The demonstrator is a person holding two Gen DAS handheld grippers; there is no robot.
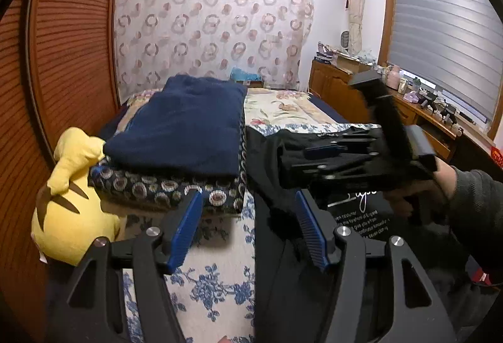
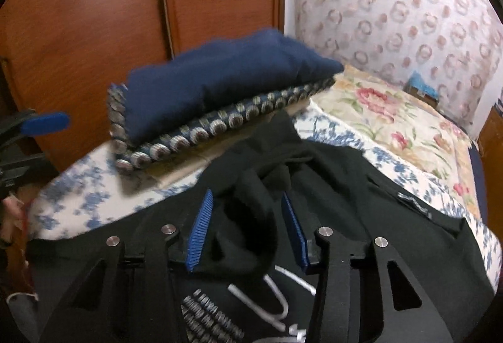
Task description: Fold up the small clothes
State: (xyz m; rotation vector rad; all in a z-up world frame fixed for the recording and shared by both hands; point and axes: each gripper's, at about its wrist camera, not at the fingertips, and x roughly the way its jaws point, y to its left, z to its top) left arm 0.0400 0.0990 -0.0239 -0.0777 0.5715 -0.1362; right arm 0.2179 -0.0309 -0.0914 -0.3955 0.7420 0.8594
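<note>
Black garment (image 2: 330,173), printed with white lettering, spread over the blue-flowered bedspread (image 2: 78,201), directly beneath and ahead of both claws. Navy folded cloth (image 1: 185,126) on a patterned cushion (image 1: 151,189), beyond the claws toward the wooden wardrobe doors (image 1: 63,60); garment's far edge lies just beside the cushion. Yellow plush toy (image 1: 69,201), left of the left claw, beside the cushion. Right gripper (image 2: 248,217): blue pads apart, a bunched fold of the garment standing between them; whether the pads press on it cannot be told. Left gripper (image 1: 248,217): pads apart, one over bare bedspread, the other over the garment's left edge; nothing pinched. Hand (image 1: 446,182) in a dark sleeve grasps the right gripper's handle, right of the left claw.
</note>
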